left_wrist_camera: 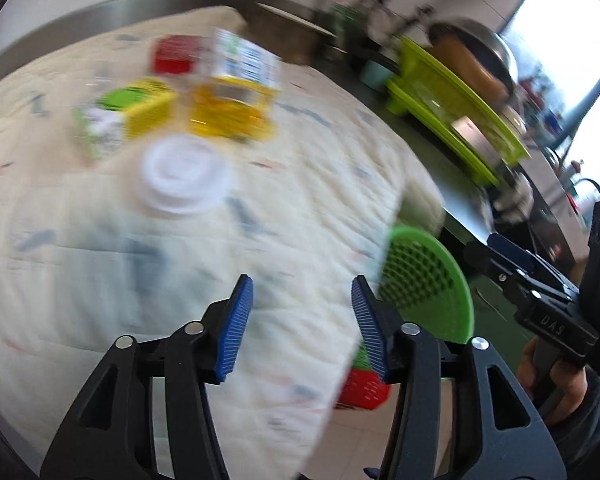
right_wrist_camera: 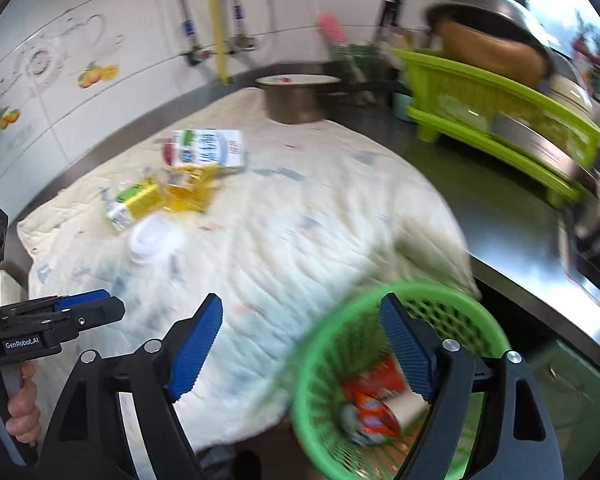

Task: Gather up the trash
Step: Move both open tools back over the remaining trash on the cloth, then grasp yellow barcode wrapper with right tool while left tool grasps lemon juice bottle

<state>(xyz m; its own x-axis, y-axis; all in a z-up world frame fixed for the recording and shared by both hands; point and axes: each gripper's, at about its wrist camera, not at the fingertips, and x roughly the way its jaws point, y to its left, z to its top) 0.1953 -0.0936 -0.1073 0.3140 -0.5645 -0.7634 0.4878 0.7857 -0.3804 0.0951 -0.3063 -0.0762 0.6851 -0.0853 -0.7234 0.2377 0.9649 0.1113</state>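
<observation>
Trash lies on a cream quilted cloth (right_wrist_camera: 308, 248): a white plastic lid (left_wrist_camera: 182, 176) (right_wrist_camera: 154, 240), a yellow-green carton (left_wrist_camera: 136, 110) (right_wrist_camera: 134, 200), a crumpled yellow wrapper (left_wrist_camera: 230, 110) (right_wrist_camera: 188, 190), a white labelled carton (left_wrist_camera: 246, 58) (right_wrist_camera: 208, 148) and a red item (left_wrist_camera: 174, 54). A green mesh basket (right_wrist_camera: 476, 320) (left_wrist_camera: 432, 276) hangs past the cloth's near edge and holds an orange-red packet (right_wrist_camera: 374, 400). My left gripper (left_wrist_camera: 302, 328) is open and empty above the cloth. My right gripper (right_wrist_camera: 302, 348) is open and empty, its right finger over the basket.
A lime-green dish rack (right_wrist_camera: 500, 120) with a metal pan (right_wrist_camera: 496, 40) stands on the steel counter at right. A metal pot (right_wrist_camera: 296, 98) sits behind the cloth. The tiled wall with pipes (right_wrist_camera: 216, 20) is at the back. The other hand-held gripper (left_wrist_camera: 540, 292) shows at right.
</observation>
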